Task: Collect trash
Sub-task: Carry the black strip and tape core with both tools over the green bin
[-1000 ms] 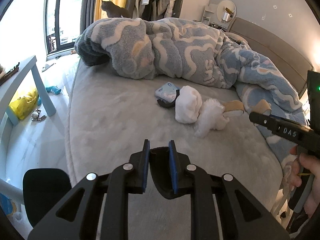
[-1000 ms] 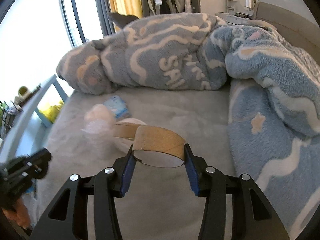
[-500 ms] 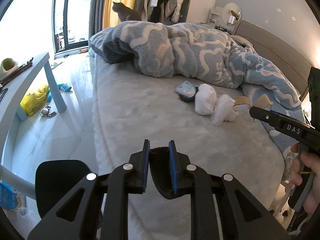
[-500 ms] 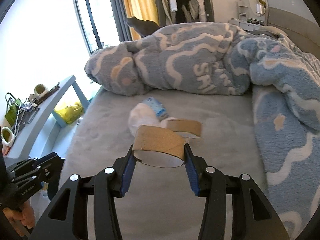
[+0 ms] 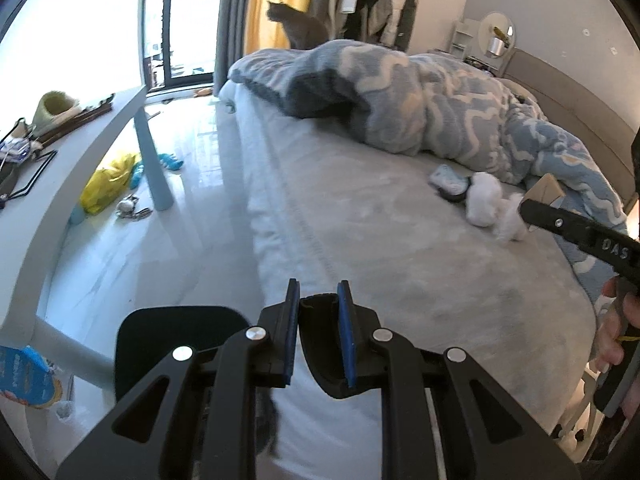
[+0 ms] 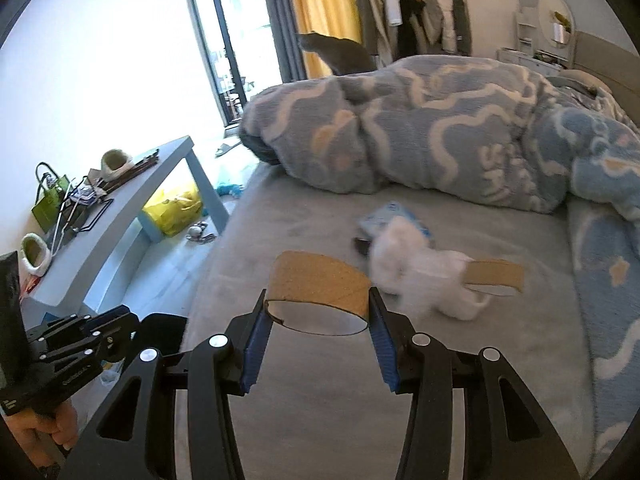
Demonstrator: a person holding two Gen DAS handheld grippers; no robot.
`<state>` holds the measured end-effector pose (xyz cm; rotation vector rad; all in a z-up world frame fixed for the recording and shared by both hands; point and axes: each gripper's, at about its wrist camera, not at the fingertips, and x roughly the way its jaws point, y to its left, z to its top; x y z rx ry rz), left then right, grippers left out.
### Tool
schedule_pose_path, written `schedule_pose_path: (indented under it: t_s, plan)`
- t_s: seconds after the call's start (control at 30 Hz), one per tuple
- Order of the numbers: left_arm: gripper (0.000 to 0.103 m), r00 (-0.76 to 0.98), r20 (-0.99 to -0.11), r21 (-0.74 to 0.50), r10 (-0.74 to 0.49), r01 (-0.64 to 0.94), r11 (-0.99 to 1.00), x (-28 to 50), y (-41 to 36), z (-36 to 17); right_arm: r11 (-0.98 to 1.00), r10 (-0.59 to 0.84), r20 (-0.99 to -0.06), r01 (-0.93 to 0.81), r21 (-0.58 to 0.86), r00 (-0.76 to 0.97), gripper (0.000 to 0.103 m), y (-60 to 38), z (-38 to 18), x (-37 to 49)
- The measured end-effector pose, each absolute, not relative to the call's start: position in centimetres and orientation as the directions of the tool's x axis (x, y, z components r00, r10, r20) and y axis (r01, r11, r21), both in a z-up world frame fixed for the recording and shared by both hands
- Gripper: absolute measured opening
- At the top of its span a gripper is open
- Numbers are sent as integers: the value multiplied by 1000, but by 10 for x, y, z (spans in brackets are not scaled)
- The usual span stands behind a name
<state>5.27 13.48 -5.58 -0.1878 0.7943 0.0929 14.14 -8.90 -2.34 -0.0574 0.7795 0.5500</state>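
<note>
My right gripper (image 6: pixel 318 316) is shut on a brown cardboard tube (image 6: pixel 318 286) and holds it above the bed's near edge. My left gripper (image 5: pixel 318 320) is shut on the rim of a black bin (image 5: pixel 324 356), whose dark body (image 5: pixel 172 344) shows below left. On the bed lie crumpled white tissue (image 6: pixel 424 268), a second cardboard tube (image 6: pixel 494 274), a blue-white tissue pack (image 6: pixel 390 216) and a small black item (image 6: pixel 362 246). The tissue (image 5: pixel 486 204) and pack (image 5: pixel 446 178) also show in the left wrist view.
A blue patterned blanket (image 6: pixel 440 132) is heaped across the grey bed (image 5: pixel 380 248). A grey cat (image 5: pixel 298 26) stands behind it. A pale blue side table (image 6: pixel 120 224) with clutter stands left. A yellow bag (image 5: pixel 106 184) lies on the floor.
Both grippers have pulled back and swung left from the bed. The trash pile now sits farther right and away; the floor and side table have come into view.
</note>
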Motion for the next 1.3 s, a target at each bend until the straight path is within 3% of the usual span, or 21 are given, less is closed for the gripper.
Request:
schedule_pose_path:
  t_s: [1.03,1.07,1.17,1.3]
  plan:
    - [21,454,-886,-81,92,-348,934,-1,271,-156,674,572,-725,-724,148,384,48,101,-51,83]
    - [23,444,-891,-78,94,-355,932,-4,275,-159,670,571,-729,-728,147,378,48,106,-53,81]
    - [44,433,-896,-70,101,-360,930,-9,282,-163,659,568,-739,-739,143,363,48,116,-59,78]
    - [52,438,-894,-78,98,-366,927,-16,290,-162,654,555,-758,-743,142,343,48,127,-70,78]
